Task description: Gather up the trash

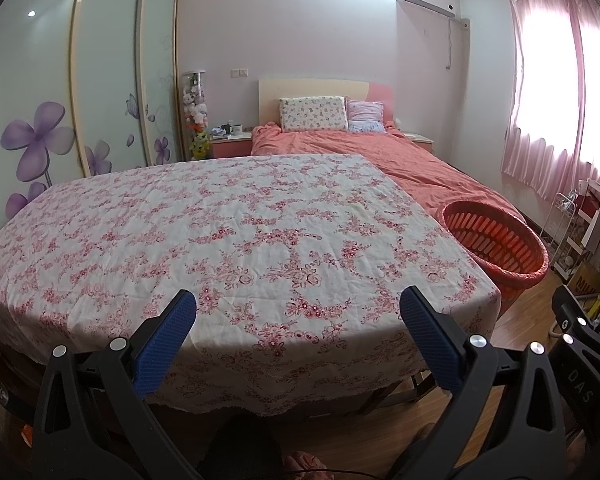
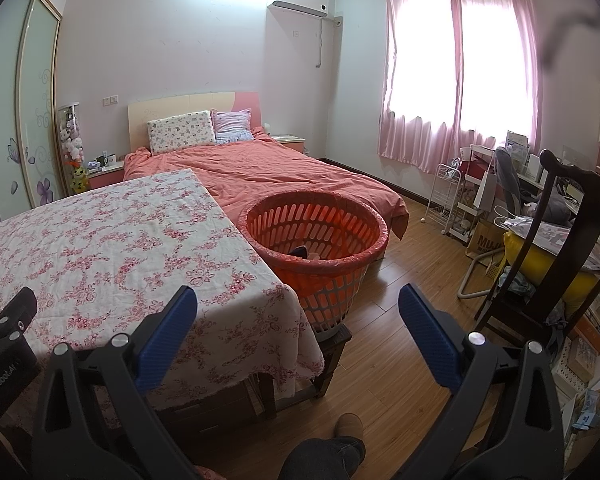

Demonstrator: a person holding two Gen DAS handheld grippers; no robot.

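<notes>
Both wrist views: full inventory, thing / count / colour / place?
table: 1, white cloth with red flowers, centre foreground
basket: 1, orange slatted, on a dark stool at the table's right end; some items inside, unclear
bed: 1, salmon cover, behind the table
pillows: 2, floral and striped, at the headboard
wardrobe: 1, frosted doors with purple flowers, left wall
air conditioner: 1, white, high on the back wall
curtains: pink, over the window at right
chair: 1, dark wood, far right
left hand-held gripper: black with blue pads, open, empty
right hand-held gripper: same, open, empty
</notes>
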